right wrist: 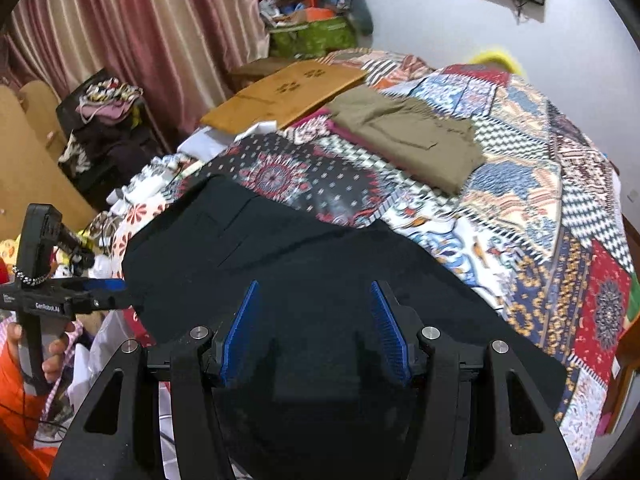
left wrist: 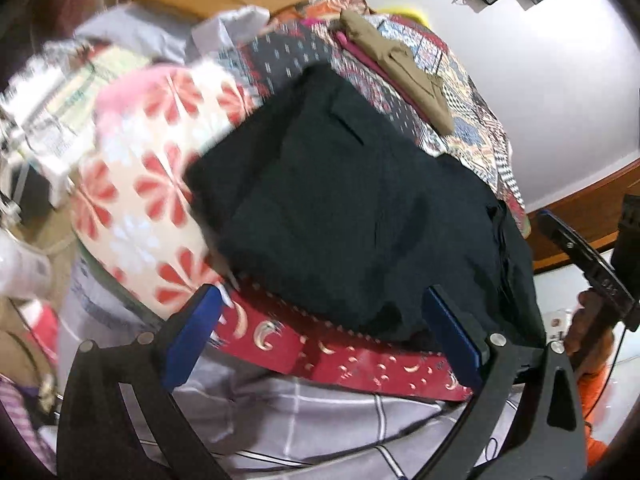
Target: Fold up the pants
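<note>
Dark navy pants [left wrist: 352, 208] lie folded on the patchwork quilt [left wrist: 472, 92]; they also show in the right wrist view [right wrist: 304, 264]. My left gripper [left wrist: 324, 312] is open and empty, hovering at the pants' near edge with its blue pads either side of the red quilt border. My right gripper [right wrist: 314, 320] is open and empty, just above the pants' near end. The left gripper also shows in the right wrist view [right wrist: 108, 292] at the pants' left edge. The right gripper shows at the far right of the left wrist view [left wrist: 580, 256].
Folded olive-brown pants [right wrist: 412, 136] lie further back on the quilt [right wrist: 520, 184], also in the left wrist view [left wrist: 400, 60]. A floral pillow [left wrist: 152, 208] lies left of the dark pants. A brown cardboard sheet [right wrist: 280, 92], curtains [right wrist: 140, 28] and cluttered bags [right wrist: 312, 20] stand behind.
</note>
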Demonstrator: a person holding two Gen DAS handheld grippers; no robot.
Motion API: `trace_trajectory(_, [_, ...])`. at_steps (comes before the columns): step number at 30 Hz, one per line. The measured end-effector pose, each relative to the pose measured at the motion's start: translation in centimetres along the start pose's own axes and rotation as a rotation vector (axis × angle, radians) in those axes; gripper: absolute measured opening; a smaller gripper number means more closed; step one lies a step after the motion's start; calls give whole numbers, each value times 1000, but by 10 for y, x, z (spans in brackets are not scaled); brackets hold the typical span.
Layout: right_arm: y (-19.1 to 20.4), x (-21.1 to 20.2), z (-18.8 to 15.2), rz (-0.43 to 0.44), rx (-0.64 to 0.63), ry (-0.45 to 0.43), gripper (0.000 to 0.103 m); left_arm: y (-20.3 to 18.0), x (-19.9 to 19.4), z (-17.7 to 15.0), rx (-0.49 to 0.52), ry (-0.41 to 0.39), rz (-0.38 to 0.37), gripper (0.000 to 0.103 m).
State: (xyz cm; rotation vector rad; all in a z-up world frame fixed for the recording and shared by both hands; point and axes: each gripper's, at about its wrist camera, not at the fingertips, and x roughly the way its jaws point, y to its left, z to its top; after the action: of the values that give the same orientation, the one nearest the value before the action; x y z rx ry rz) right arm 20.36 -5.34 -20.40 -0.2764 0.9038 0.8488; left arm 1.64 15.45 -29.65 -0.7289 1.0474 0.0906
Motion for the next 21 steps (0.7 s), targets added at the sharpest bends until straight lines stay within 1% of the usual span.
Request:
trace_trajectory(2, [4, 8, -2, 0, -12, 22, 53, -1, 8, -3, -14, 21, -27, 102])
trace_trajectory(6, [9, 21, -8, -7, -32, 58, 53, -2, 16, -3, -23, 25, -52, 102])
trace_trajectory(11, [9, 40, -16, 0, -28, 116, 53, -2, 12, 4, -65, 20, -117, 102])
trace_trajectory(13, [9, 47, -20, -3, -29, 142, 53, -3, 10, 5, -63, 22, -136, 101])
trace_trajectory(16, [9, 54, -26, -14, -37, 158, 53, -4, 16, 4, -74, 48, -143, 101])
trace_trajectory(18, [11, 54, -27, -22, -47, 154, 53, -3, 25, 2, -102, 78, -184, 101])
trace_trajectory(21, [12, 53, -28, -22, -55, 149, 54, -2, 33, 4, -115, 80, -165, 101])
